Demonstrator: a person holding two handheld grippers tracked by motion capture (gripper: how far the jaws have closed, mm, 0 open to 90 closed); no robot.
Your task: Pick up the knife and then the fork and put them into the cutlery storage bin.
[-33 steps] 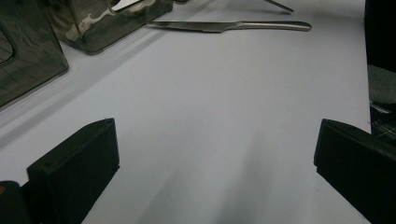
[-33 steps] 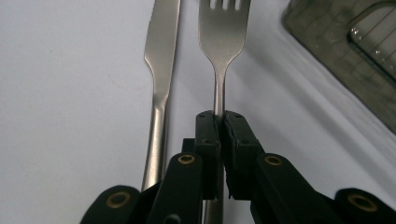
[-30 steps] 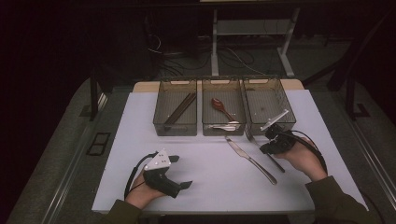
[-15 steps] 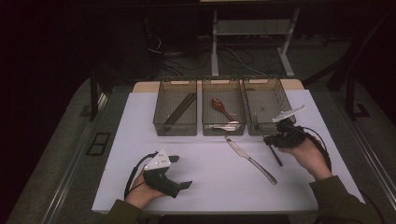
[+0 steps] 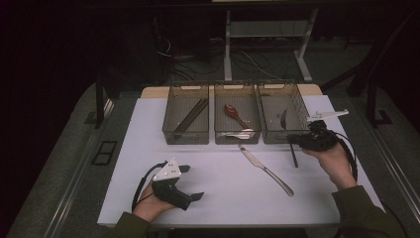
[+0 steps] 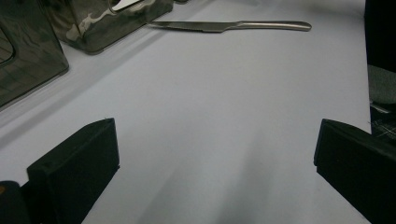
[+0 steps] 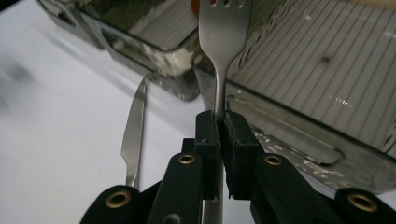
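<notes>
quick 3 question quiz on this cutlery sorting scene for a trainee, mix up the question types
1. True or false: the right gripper has its fingers shut on the fork.
2. Multiple choice: where does the knife lie? A) in the left bin B) on the white table top, in front of the bins C) in the left gripper
3. Fill in: the left gripper rests on the table with its fingers ____.

Key:
1. True; the fork's neck is pinched between the pads, its tines over the right bin.
2. B
3. open, with nothing between them.
</notes>
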